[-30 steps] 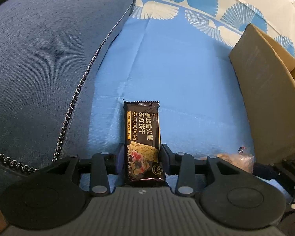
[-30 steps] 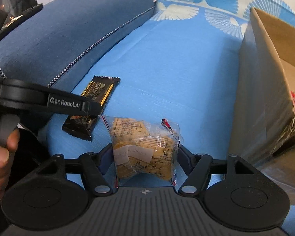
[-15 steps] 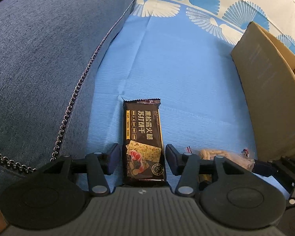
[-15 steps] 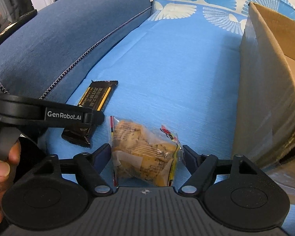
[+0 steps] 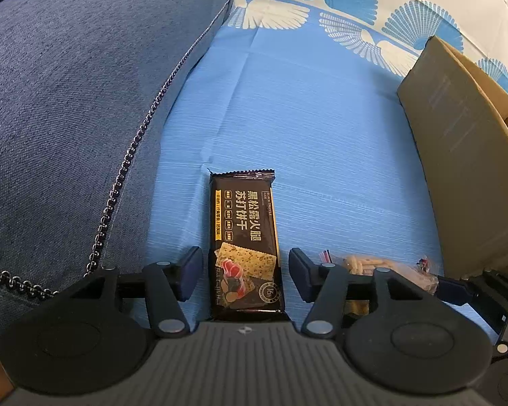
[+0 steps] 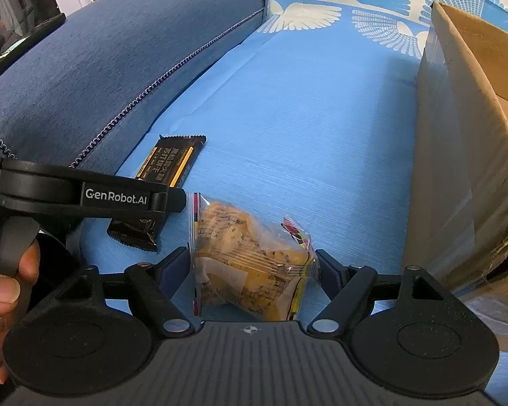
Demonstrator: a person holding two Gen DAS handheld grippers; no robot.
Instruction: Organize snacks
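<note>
Now both tongs just opened: left tongs (image 5: pixel 242 275) released around cracker pack (image 5: pixel 245 243), right tongs (image 6: pixel 254 267) around cookie bag (image 6: pixel 250 264). Risk: withdrawing may drag the bag twd 3 o'clock box (image 6: pixel 464 155).

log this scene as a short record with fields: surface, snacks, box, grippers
surface: blue cloth beside a dark blue cushion
snacks: black cracker pack and clear cookie bag, both lying flat on the cloth
box: cardboard box at the right, open
left gripper: jaws just opened, clear of the pack between them
right gripper: jaws just opened around the bag
</note>
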